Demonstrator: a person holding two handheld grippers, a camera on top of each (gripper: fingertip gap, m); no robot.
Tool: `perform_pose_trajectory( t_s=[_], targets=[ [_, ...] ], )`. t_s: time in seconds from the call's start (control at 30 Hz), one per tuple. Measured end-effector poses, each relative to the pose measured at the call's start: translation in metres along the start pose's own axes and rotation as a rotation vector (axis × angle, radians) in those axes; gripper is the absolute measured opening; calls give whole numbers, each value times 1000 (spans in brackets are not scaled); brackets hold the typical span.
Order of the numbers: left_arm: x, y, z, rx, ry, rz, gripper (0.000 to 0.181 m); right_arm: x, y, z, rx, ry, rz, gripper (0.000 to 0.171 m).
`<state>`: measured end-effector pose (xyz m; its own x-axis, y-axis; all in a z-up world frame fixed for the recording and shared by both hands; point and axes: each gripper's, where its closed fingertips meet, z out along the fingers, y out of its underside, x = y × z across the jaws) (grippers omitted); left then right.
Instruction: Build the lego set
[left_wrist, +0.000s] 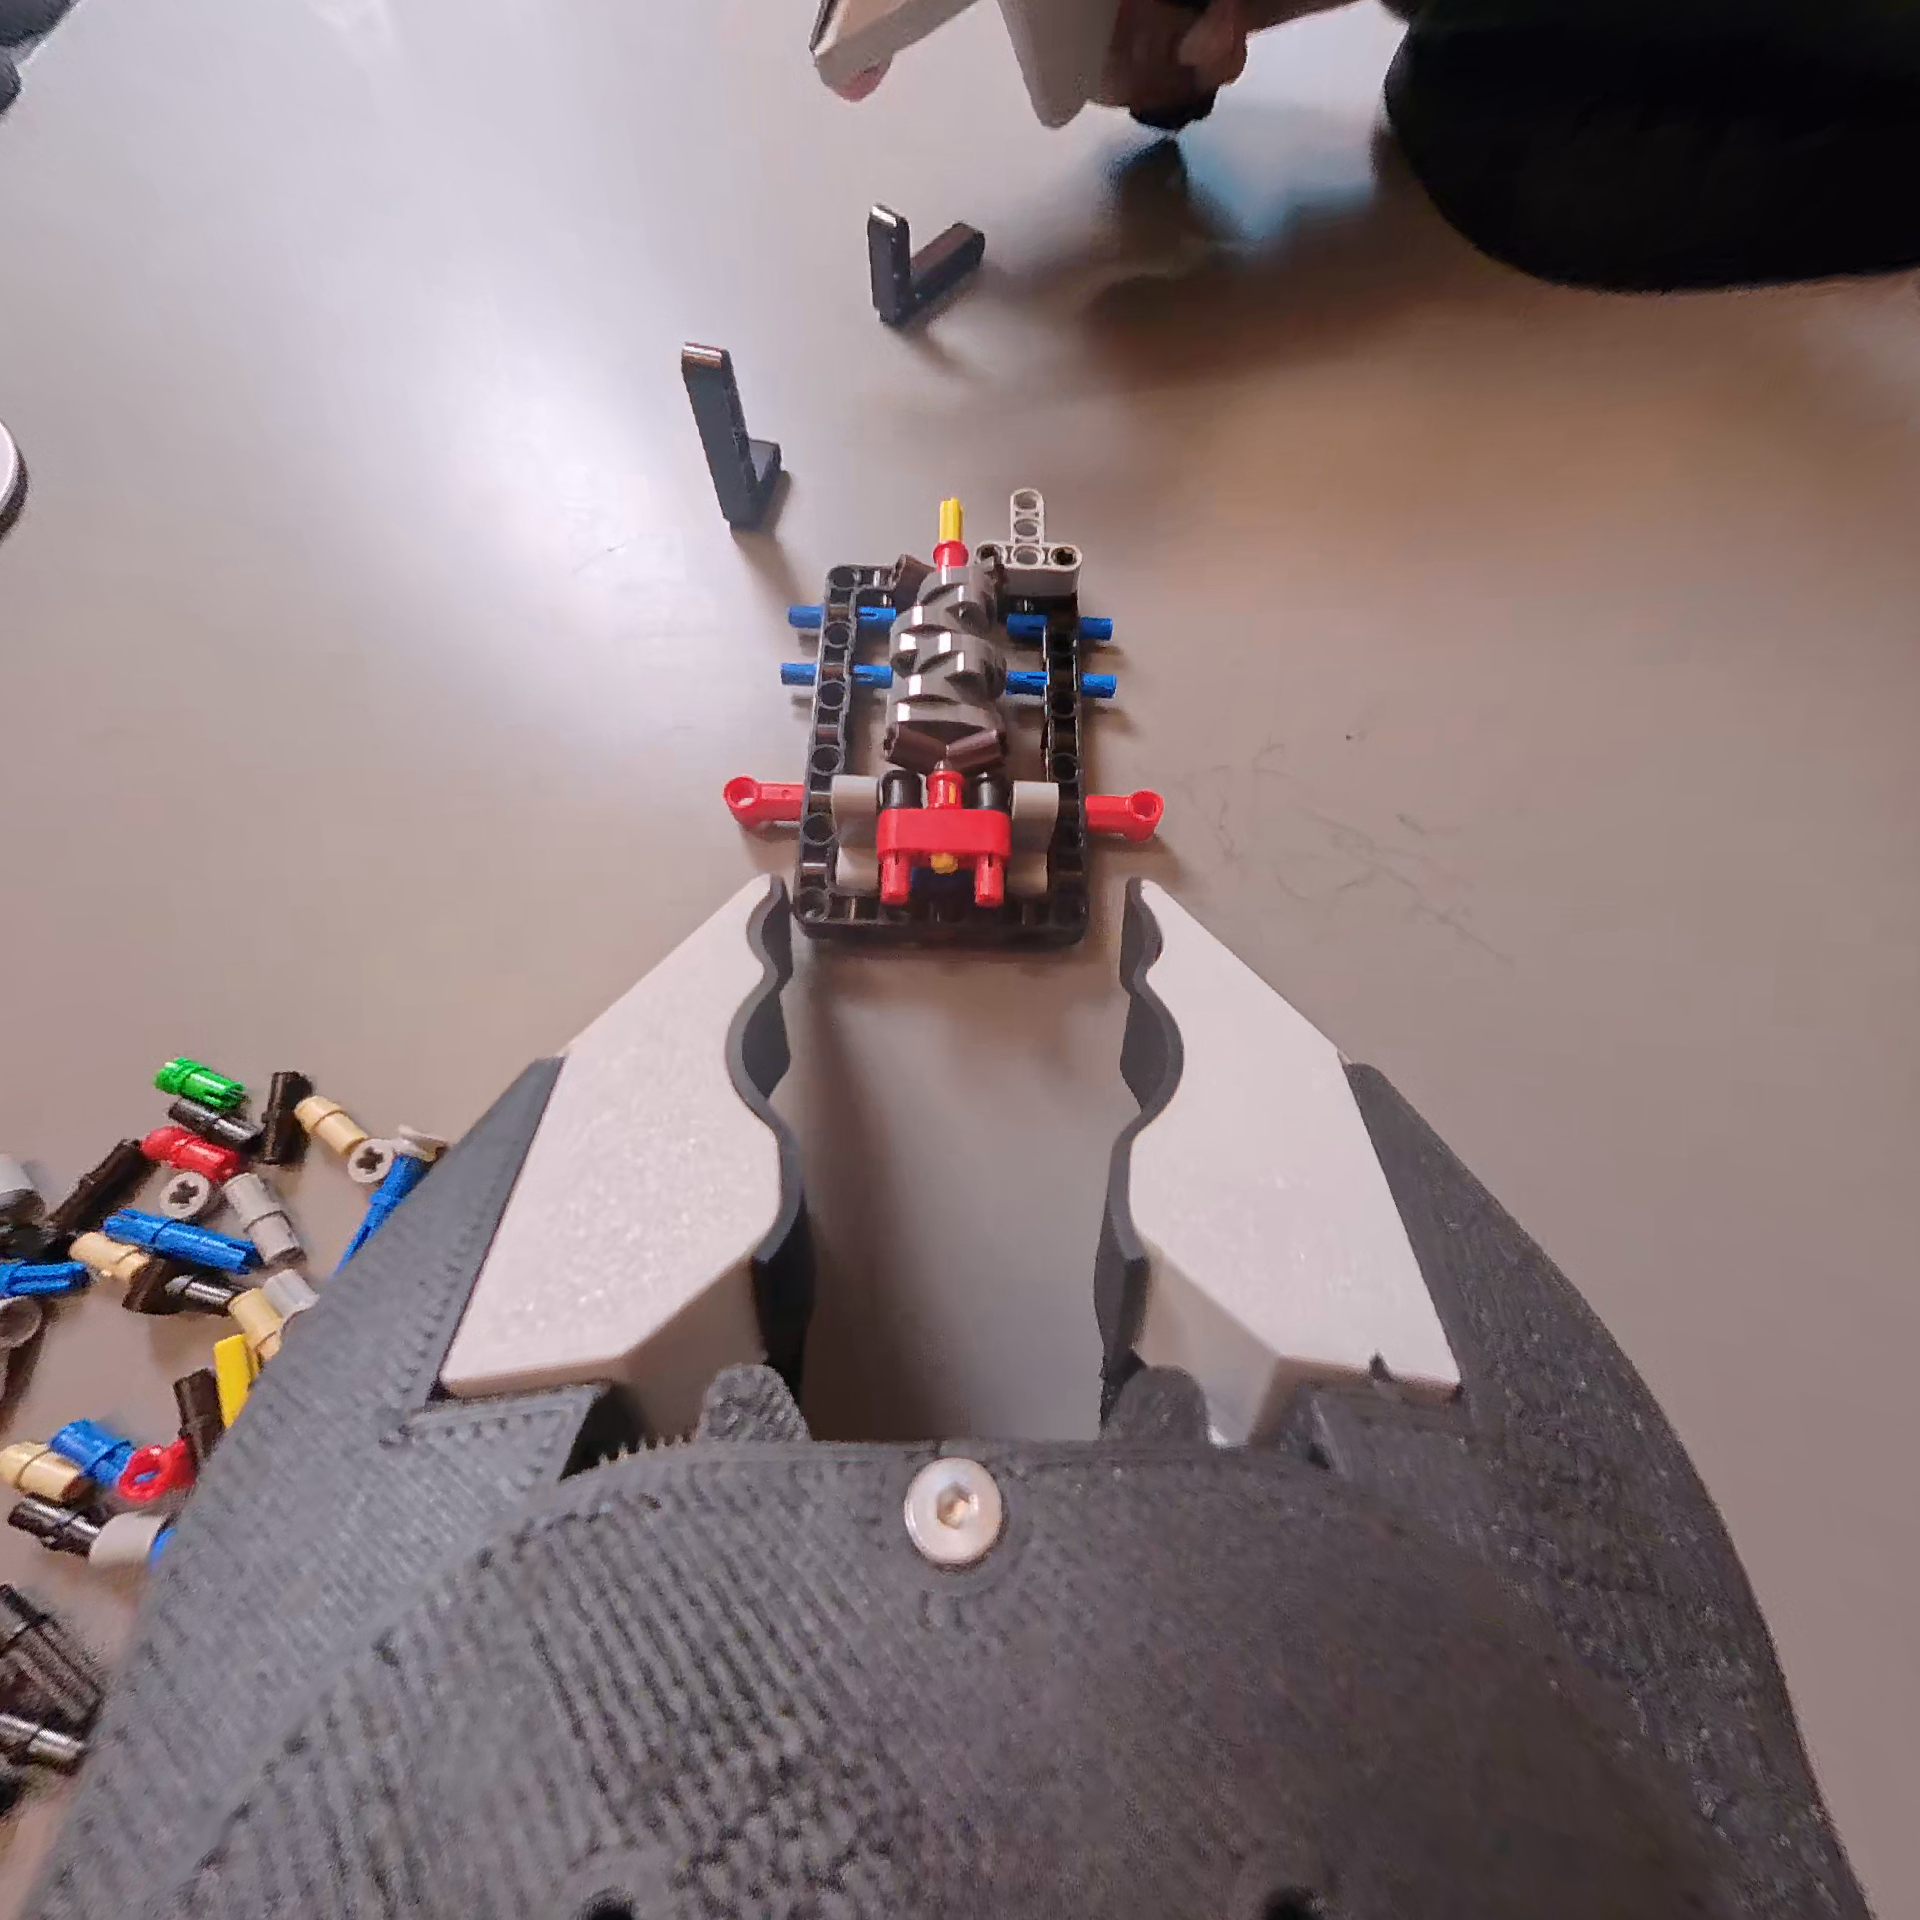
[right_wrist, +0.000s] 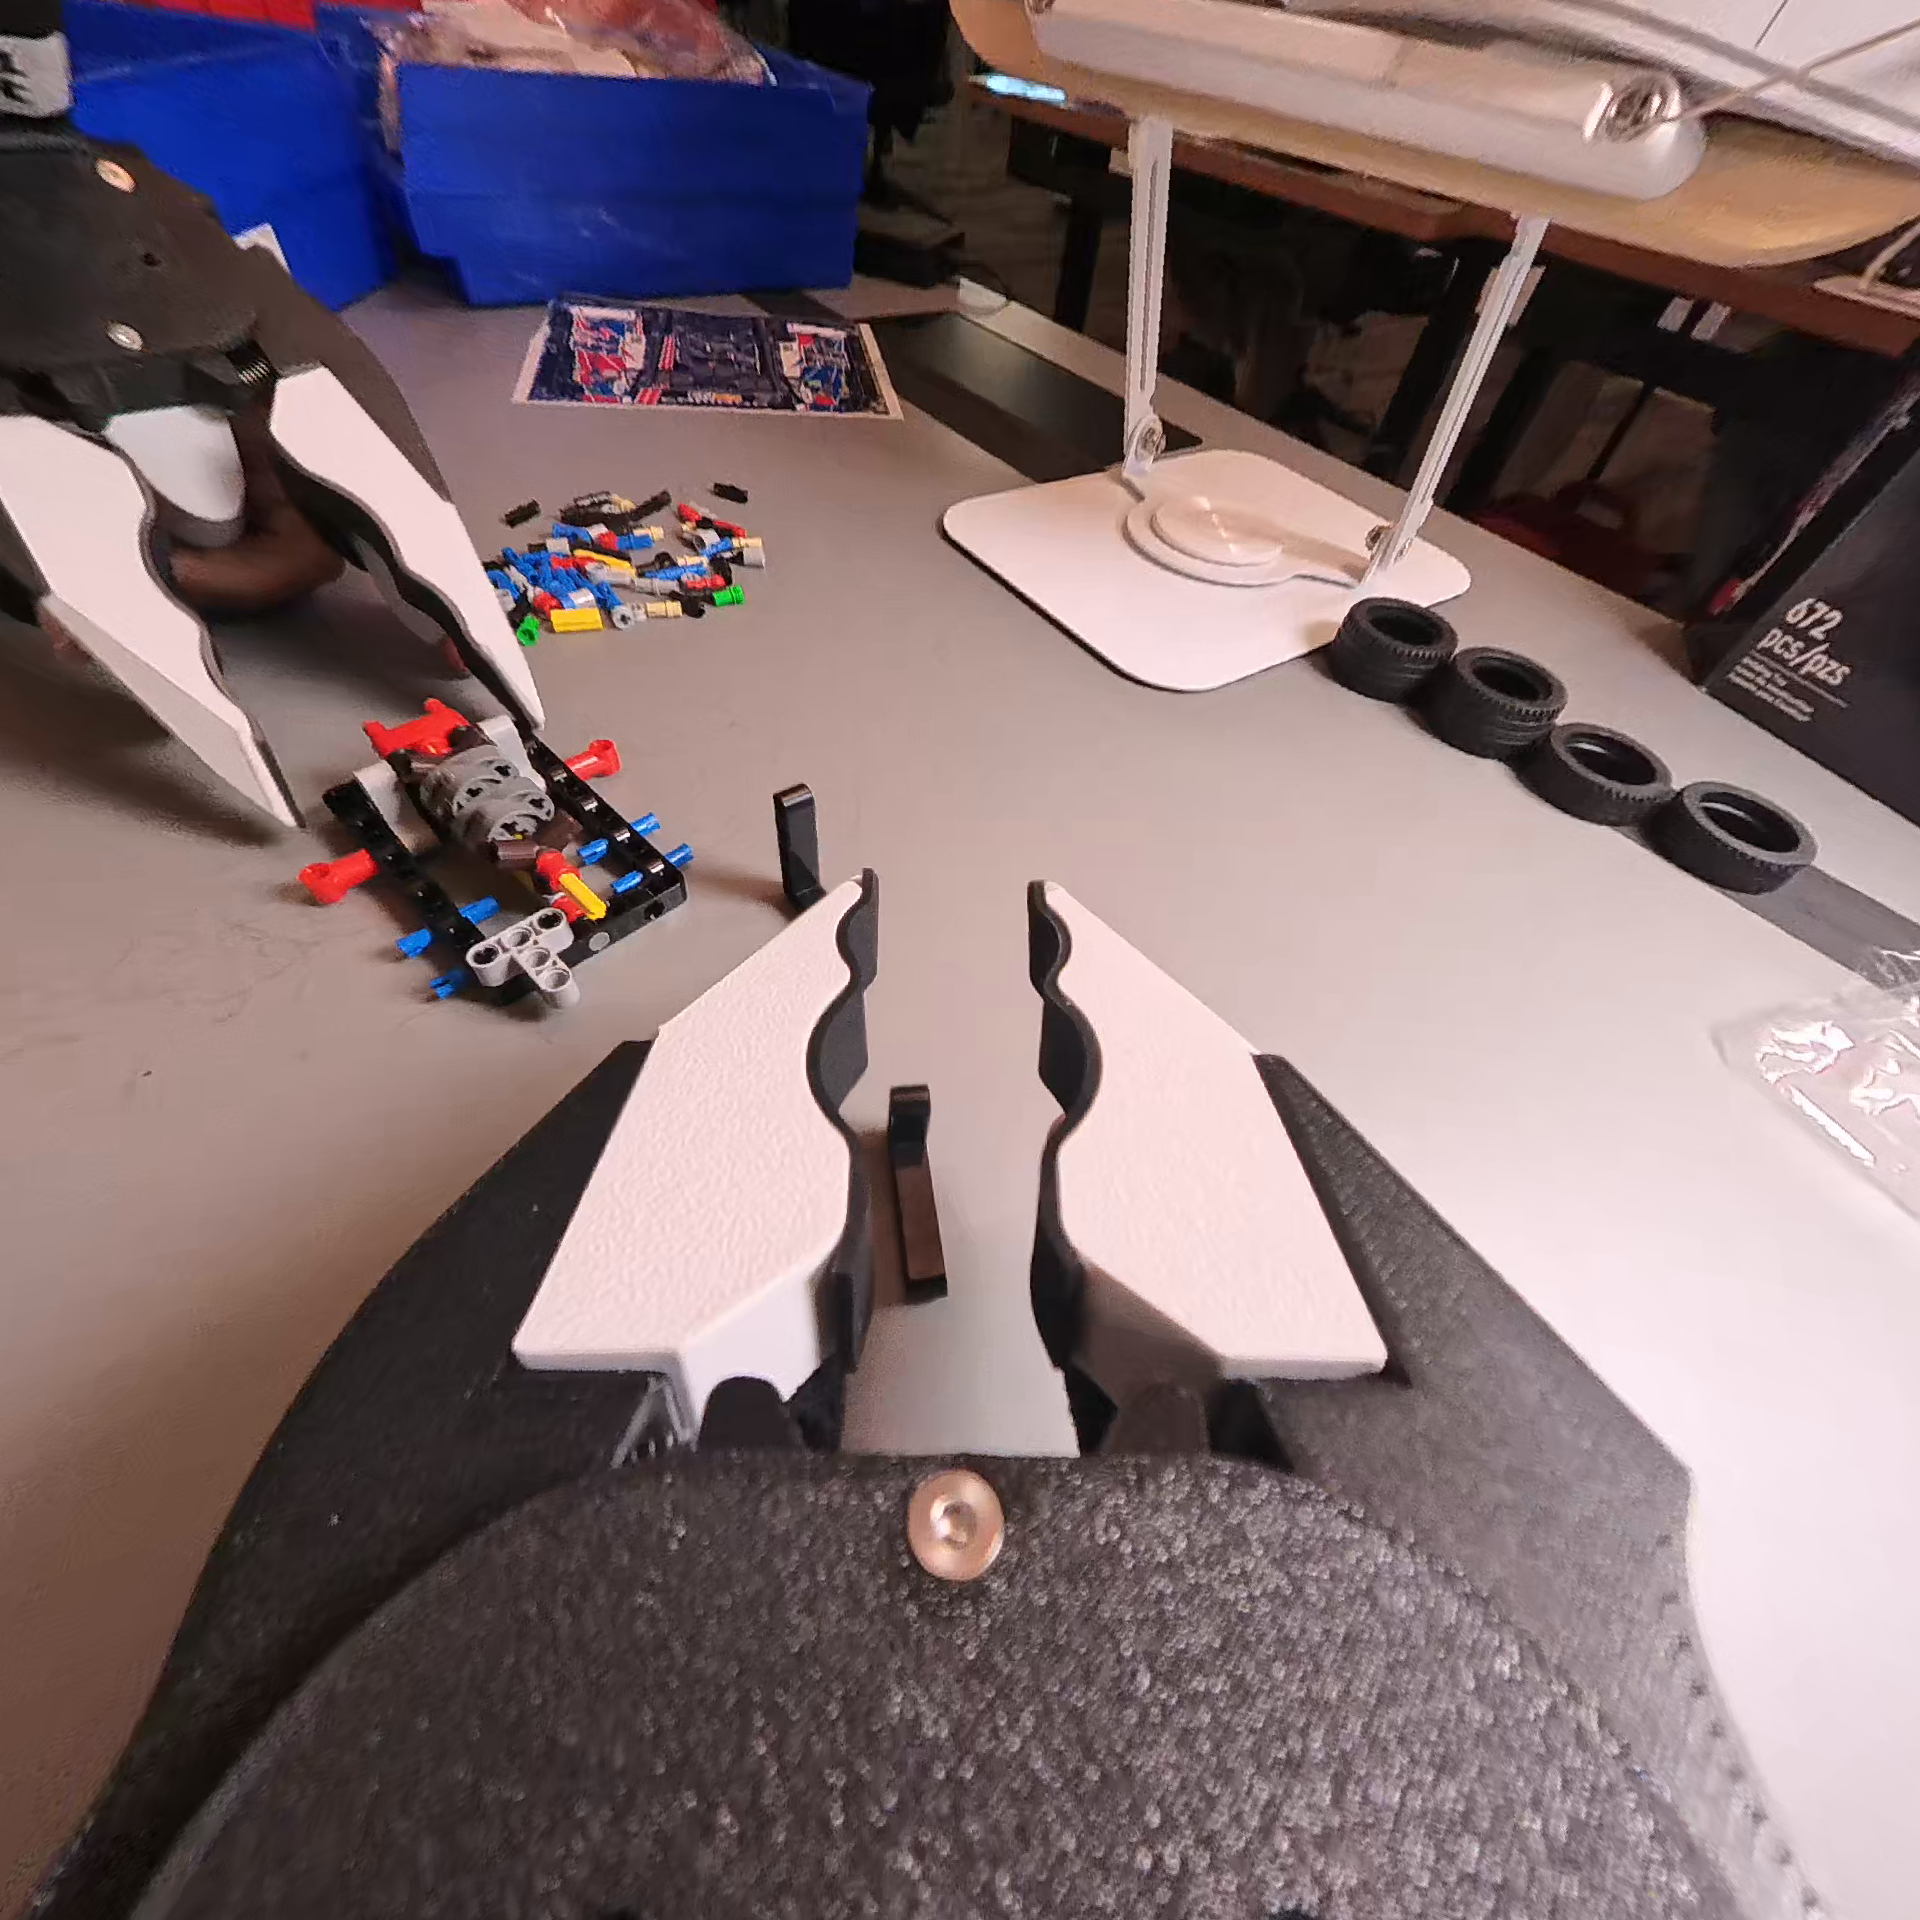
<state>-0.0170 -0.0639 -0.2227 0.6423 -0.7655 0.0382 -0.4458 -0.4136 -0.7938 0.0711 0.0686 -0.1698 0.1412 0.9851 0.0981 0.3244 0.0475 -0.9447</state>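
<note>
The part-built lego frame (left_wrist: 945, 748) is a black rectangle holding a grey crank, red parts and blue pins. It lies flat on the grey table just ahead of my left gripper (left_wrist: 956, 899), which is open and empty. In the right wrist view the frame (right_wrist: 499, 842) lies at the left under the left gripper (right_wrist: 410, 769). My right gripper (right_wrist: 951, 888) is open. A black L-shaped beam (right_wrist: 914, 1195) shows between its fingers and touches neither. A second black L-beam (right_wrist: 798, 842) stands beyond its left fingertip. Both beams (left_wrist: 920, 265) (left_wrist: 732, 436) stand behind the frame, below the right gripper (left_wrist: 935, 52).
A pile of small coloured pins and connectors (right_wrist: 634, 566) (left_wrist: 156, 1247) lies left of my left gripper. Several black tyres (right_wrist: 1558, 727) line the right side by a white stand base (right_wrist: 1205, 561). A printed sheet (right_wrist: 707, 353), blue bins (right_wrist: 623, 177), a black box (right_wrist: 1829, 623) and a plastic bag (right_wrist: 1849, 1070) ring the table. The tips of one gripper are about 20 cm away from the tips of the other.
</note>
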Motion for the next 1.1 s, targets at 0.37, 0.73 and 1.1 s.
perform_pose_trajectory(
  t_s=[0.37, 0.73, 1.1],
  targets=[
    [-3, 4, 4, -35, -26, 16, 57, -11, -16, -3, 80, -50, 2, 25],
    [-4, 5, 3, -34, -33, 18, 57, 9, -17, -13, 86, -9, 87, 25],
    [-8, 5, 3, -34, -62, 18, 57, -1, 38, -12, -256, -63, -96, 26]
  ],
)
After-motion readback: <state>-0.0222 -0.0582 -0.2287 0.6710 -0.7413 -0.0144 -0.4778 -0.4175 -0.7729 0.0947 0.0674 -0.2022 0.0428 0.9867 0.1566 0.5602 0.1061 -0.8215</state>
